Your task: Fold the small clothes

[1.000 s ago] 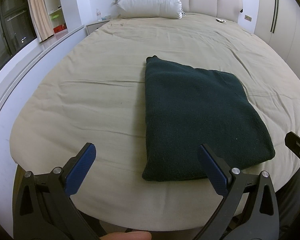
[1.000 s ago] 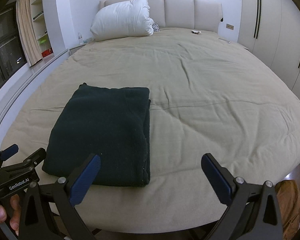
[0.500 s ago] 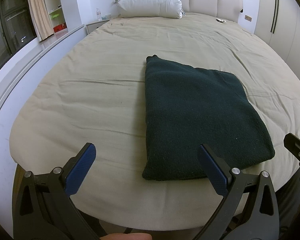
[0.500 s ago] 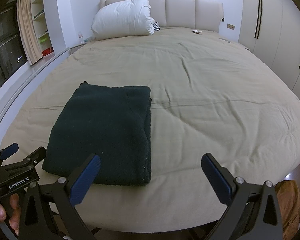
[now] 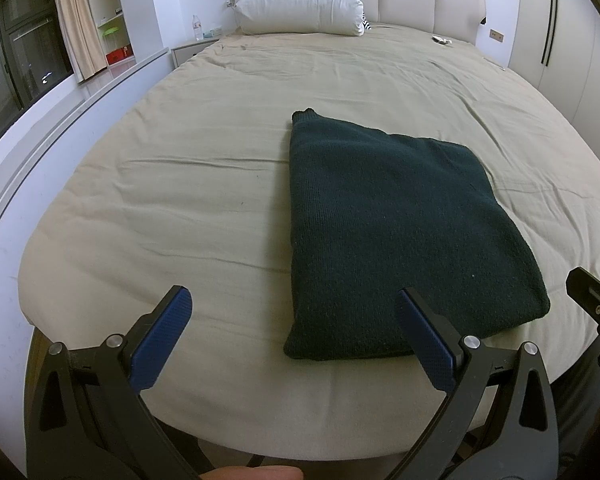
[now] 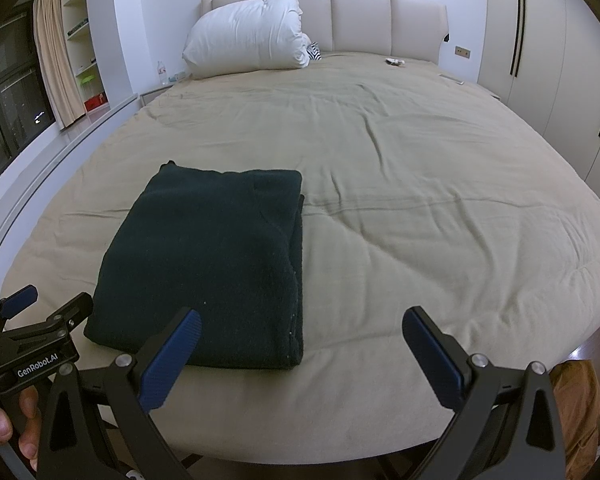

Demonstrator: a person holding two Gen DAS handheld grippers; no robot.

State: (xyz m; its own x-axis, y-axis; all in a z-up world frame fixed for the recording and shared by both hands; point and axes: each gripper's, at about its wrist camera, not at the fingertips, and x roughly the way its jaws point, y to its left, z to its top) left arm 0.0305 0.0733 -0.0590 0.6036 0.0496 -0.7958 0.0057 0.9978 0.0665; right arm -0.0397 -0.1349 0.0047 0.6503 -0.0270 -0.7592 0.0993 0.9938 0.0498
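Observation:
A dark green knitted garment (image 5: pixel 396 236) lies folded into a flat rectangle on the beige bed (image 5: pixel 204 184), near its front edge. It also shows in the right wrist view (image 6: pixel 216 256). My left gripper (image 5: pixel 296 320) is open and empty, held at the bed's front edge just short of the garment's near left corner. My right gripper (image 6: pixel 300 340) is open and empty, at the garment's near right corner. The left gripper also shows in the right wrist view (image 6: pixel 48 308), at the lower left.
A white pillow (image 6: pixel 252 40) leans on the padded headboard (image 6: pixel 360 20) at the far end. A small item (image 6: pixel 396 62) lies near the headboard. A ledge and shelves (image 5: pixel 112 32) run along the left. Wardrobe doors (image 6: pixel 548 60) stand on the right.

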